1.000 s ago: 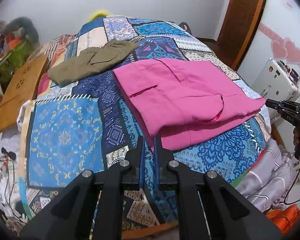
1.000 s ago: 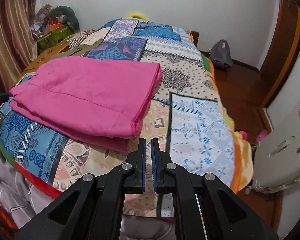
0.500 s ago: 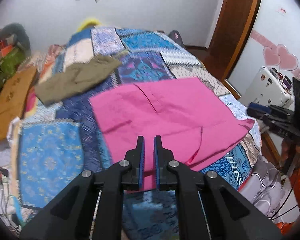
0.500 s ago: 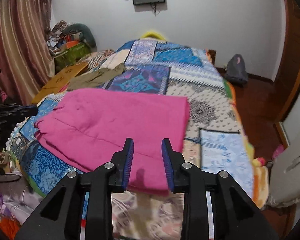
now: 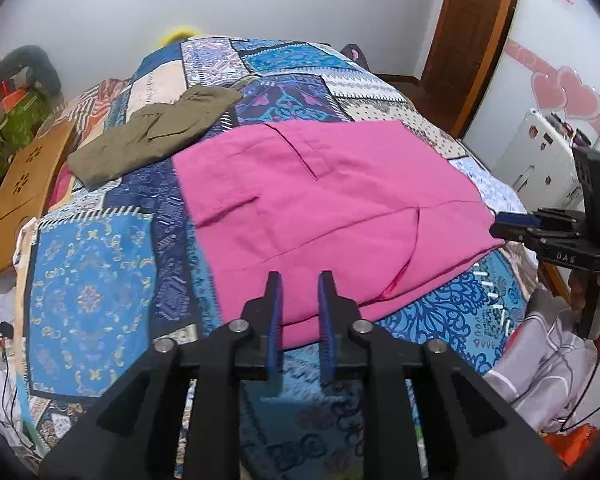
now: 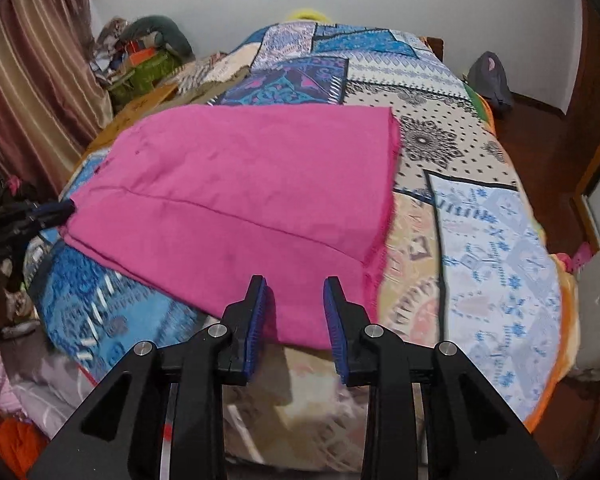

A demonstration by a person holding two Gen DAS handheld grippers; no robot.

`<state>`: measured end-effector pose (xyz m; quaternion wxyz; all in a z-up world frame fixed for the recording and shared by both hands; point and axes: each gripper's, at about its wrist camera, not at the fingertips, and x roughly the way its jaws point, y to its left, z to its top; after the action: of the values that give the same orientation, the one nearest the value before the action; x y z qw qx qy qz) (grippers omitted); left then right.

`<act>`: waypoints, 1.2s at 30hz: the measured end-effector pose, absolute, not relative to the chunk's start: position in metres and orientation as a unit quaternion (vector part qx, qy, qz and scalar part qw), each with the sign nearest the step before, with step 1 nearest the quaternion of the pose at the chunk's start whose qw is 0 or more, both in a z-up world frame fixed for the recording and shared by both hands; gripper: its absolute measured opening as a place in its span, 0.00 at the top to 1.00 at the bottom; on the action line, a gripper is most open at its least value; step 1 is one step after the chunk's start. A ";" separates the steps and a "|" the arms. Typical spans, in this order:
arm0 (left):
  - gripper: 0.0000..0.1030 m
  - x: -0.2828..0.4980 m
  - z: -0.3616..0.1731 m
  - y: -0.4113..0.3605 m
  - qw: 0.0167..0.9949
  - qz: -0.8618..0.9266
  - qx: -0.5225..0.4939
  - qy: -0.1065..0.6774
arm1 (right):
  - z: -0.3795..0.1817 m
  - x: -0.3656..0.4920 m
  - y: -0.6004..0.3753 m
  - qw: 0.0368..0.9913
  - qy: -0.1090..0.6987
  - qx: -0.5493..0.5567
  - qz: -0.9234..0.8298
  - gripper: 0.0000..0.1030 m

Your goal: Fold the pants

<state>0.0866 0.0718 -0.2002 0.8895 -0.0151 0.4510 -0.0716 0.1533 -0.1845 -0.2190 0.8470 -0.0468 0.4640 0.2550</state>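
Observation:
The pink pants [image 5: 320, 208] lie folded over on the patchwork bedspread [image 5: 92, 280]; they also show in the right wrist view [image 6: 240, 200]. My left gripper [image 5: 300, 280] is open, its fingertips just above the near edge of the pants, holding nothing. My right gripper [image 6: 296, 284] is open over the near hem of the pants, empty. The right gripper also shows in the left wrist view [image 5: 516, 224] at the pants' right corner. The left gripper shows in the right wrist view [image 6: 52, 212] at the pants' left corner.
Olive-green pants [image 5: 152, 136] lie on the bed behind the pink ones. A wooden board [image 5: 20, 192] leans at the bed's left side. A white appliance [image 5: 540, 160] stands to the right, a door [image 5: 468, 40] beyond it. Grey bedding [image 5: 540, 352] hangs off the near right edge.
Both grippers were shut a second ago and have opened. Both have moved forward, so their tips now stand over the near edge of the pink pants.

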 end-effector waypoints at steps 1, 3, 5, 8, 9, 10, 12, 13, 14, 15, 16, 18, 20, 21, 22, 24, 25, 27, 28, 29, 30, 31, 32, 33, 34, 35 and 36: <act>0.81 0.087 -0.193 0.078 0.892 -0.067 -0.022 0.446 | -0.217 0.153 -0.188 0.848 0.464 -0.051 0.251 0.74; 0.81 0.090 -0.178 0.090 0.900 -0.053 -0.032 0.431 | -0.208 0.155 -0.194 0.853 0.458 -0.051 0.244 0.74; 0.81 0.099 -0.164 0.103 0.906 -0.042 -0.041 0.419 | -0.198 0.161 -0.200 0.860 0.447 -0.045 0.241 0.74; 0.79 0.119 -0.154 0.118 0.911 -0.021 -0.044 0.410 | -0.183 0.173 -0.201 0.873 0.426 -0.044 0.234 0.71; 0.79 0.128 -0.153 0.123 0.912 -0.011 -0.043 0.408 | -0.179 0.178 -0.200 0.877 0.419 -0.046 0.230 0.68; 0.79 0.138 -0.154 0.128 0.912 -0.003 -0.043 0.408 | -0.176 0.183 -0.199 0.881 0.413 -0.048 0.225 0.66; 0.79 0.154 -0.157 0.134 0.909 0.006 -0.044 0.414 | -0.173 0.193 -0.197 0.887 0.401 -0.051 0.222 0.62; 0.79 0.163 -0.160 0.136 0.908 0.008 -0.044 0.417 | -0.172 0.198 -0.196 0.889 0.398 -0.052 0.222 0.59; 0.79 0.170 -0.163 0.136 0.906 0.011 -0.043 0.420 | -0.172 0.204 -0.195 0.889 0.397 -0.053 0.221 0.59; 0.79 0.180 -0.167 0.138 0.904 0.012 -0.045 0.425 | -0.173 0.211 -0.193 0.889 0.397 -0.055 0.222 0.59; 0.76 0.187 -0.172 0.139 0.902 0.012 -0.048 0.429 | -0.175 0.218 -0.192 0.888 0.398 -0.057 0.223 0.59; 0.54 0.200 -0.183 0.143 0.899 0.016 -0.054 0.435 | -0.179 0.231 -0.189 0.886 0.403 -0.060 0.219 0.59; 0.34 0.206 -0.189 0.144 0.901 0.022 -0.061 0.429 | -0.185 0.247 -0.186 0.885 0.406 -0.058 0.220 0.59; 0.34 0.211 -0.194 0.145 0.902 0.024 -0.063 0.426 | -0.186 0.252 -0.185 0.885 0.407 -0.058 0.219 0.59; 0.34 0.218 -0.199 0.145 0.900 0.021 -0.062 0.432 | -0.190 0.260 -0.183 0.884 0.408 -0.058 0.219 0.59; 0.34 0.230 -0.210 0.144 0.894 0.017 -0.062 0.443 | -0.197 0.275 -0.180 0.885 0.410 -0.060 0.214 0.59; 0.34 0.233 -0.213 0.144 0.892 0.017 -0.064 0.446 | -0.202 0.284 -0.178 0.884 0.412 -0.060 0.211 0.59; 0.34 0.242 -0.222 0.147 0.890 0.030 -0.064 0.450 | -0.209 0.301 -0.175 0.882 0.419 -0.057 0.210 0.59; 0.34 0.243 -0.225 0.148 0.891 0.037 -0.061 0.449 | -0.214 0.309 -0.174 0.881 0.421 -0.056 0.211 0.59; 0.34 0.244 -0.228 0.149 0.891 0.039 -0.060 0.447 | -0.218 0.317 -0.171 0.879 0.423 -0.058 0.212 0.59; 0.34 0.246 -0.231 0.150 0.890 0.036 -0.064 0.450 | -0.220 0.322 -0.170 0.878 0.425 -0.062 0.212 0.59; 0.34 0.247 -0.234 0.150 0.888 0.032 -0.070 0.453 | -0.225 0.328 -0.166 0.875 0.428 -0.069 0.215 0.59; 0.35 0.248 -0.237 0.151 0.887 0.027 -0.075 0.455 | -0.229 0.333 -0.164 0.872 0.433 -0.072 0.219 0.59; 0.36 0.249 -0.240 0.151 0.884 0.022 -0.081 0.459 | -0.233 0.337 -0.163 0.869 0.437 -0.073 0.221 0.59; 0.39 0.250 -0.242 0.151 0.882 0.016 -0.086 0.462 | -0.237 0.342 -0.160 0.865 0.444 -0.073 0.224 0.59; 0.41 0.251 -0.244 0.151 0.880 0.011 -0.091 0.466 | -0.241 0.346 -0.159 0.861 0.449 -0.073 0.228 0.59; 0.42 0.252 -0.248 0.151 0.878 0.004 -0.098 0.469 | -0.244 0.350 -0.157 0.859 0.452 -0.074 0.229 0.59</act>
<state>0.2517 0.1508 -0.2481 0.8776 -0.0975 0.4693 0.0045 0.3495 -0.1569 -0.2441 0.8587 -0.0739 0.4522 0.2294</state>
